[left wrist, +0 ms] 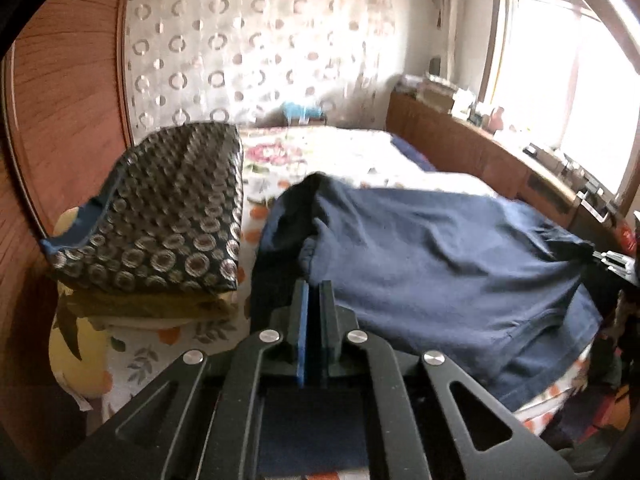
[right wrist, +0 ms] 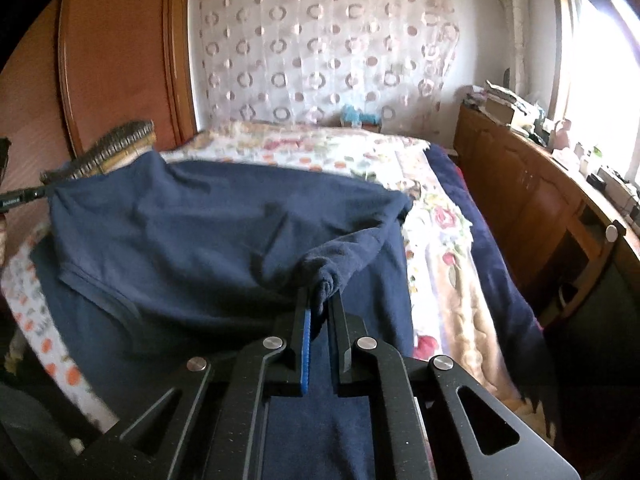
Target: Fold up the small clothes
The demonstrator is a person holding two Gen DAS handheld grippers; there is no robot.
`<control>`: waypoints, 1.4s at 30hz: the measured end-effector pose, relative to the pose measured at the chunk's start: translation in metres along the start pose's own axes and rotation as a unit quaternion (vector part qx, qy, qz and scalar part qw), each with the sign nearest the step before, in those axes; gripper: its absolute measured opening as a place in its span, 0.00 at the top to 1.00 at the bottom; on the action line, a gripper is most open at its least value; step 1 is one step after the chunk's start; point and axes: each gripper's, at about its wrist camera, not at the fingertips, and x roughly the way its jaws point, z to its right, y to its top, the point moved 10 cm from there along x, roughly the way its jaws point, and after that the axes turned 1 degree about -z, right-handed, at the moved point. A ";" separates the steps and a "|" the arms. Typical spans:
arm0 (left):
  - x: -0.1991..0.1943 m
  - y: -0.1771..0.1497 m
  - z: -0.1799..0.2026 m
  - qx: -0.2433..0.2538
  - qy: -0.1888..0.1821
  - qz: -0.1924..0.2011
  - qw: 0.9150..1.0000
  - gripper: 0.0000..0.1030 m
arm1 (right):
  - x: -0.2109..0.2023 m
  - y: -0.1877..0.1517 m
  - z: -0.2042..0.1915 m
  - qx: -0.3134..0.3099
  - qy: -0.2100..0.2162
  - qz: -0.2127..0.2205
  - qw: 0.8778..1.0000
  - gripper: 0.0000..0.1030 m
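Observation:
A navy blue garment (left wrist: 420,248) lies spread over the near end of a bed with a floral sheet (left wrist: 320,152). My left gripper (left wrist: 314,286) is shut on the garment's near left edge, with cloth pinched between the blue-padded fingers. In the right wrist view the same garment (right wrist: 192,232) stretches to the left, and my right gripper (right wrist: 322,294) is shut on a bunched corner of it. The cloth rises in a fold from each grip. The right gripper's tip (left wrist: 616,260) shows at the far right of the left wrist view.
A dark cushion with silver circles (left wrist: 160,216) sits on a stack at the bed's left. A wooden wardrobe (left wrist: 60,100) stands behind it. A low wooden cabinet (right wrist: 540,216) with clutter runs along the right, under a bright window. A dark blue blanket (right wrist: 480,216) lies along the bed's right edge.

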 end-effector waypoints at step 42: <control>0.002 -0.061 -0.003 0.000 0.026 -0.070 0.997 0.54 | -0.029 -0.035 -0.006 -0.008 0.004 -0.018 1.000 0.52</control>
